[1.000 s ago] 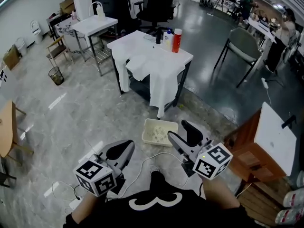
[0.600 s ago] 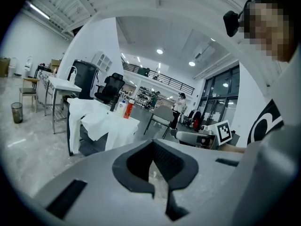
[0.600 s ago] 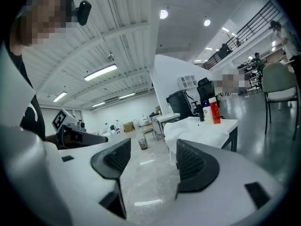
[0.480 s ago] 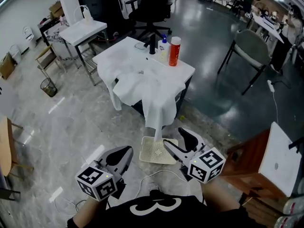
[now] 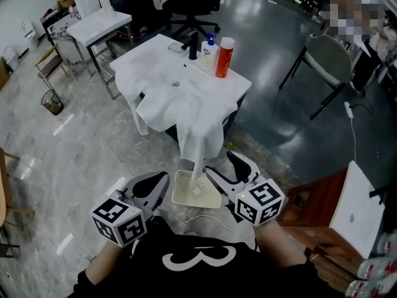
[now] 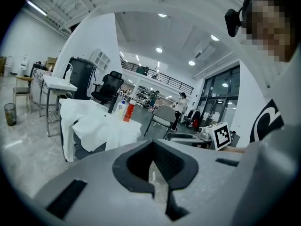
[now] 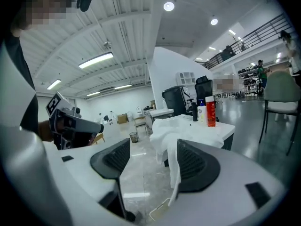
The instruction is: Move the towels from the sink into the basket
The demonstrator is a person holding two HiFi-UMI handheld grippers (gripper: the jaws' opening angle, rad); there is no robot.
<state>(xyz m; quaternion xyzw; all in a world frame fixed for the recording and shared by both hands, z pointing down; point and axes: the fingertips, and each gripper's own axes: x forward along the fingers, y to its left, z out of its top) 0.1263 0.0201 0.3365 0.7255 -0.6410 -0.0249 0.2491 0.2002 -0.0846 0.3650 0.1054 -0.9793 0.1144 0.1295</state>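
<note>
White towels (image 5: 186, 104) lie heaped on a white sink table (image 5: 155, 48), and one hangs down over its front edge. The towels also show in the left gripper view (image 6: 101, 126) and the right gripper view (image 7: 174, 128). A cream perforated basket (image 5: 186, 197) stands on the floor just below the hanging towel. My left gripper (image 5: 158, 182) hovers left of the basket, its jaws shut and empty (image 6: 151, 144). My right gripper (image 5: 219, 164) hovers over the basket's right side. Its jaws have just been opening and stand open with nothing between them (image 7: 154, 145).
A black faucet (image 5: 193, 45), a white bottle (image 5: 209, 47) and a red bottle (image 5: 224, 58) stand at the table's back. A grey chair (image 5: 325, 58) is at the right, a wooden cabinet (image 5: 322, 203) near right, a white side table (image 5: 99, 27) and wire bin (image 5: 53, 101) at the left.
Both grippers have moved forward toward the table. The table and towels look nearer, and the basket now lies right between the two grippers.
</note>
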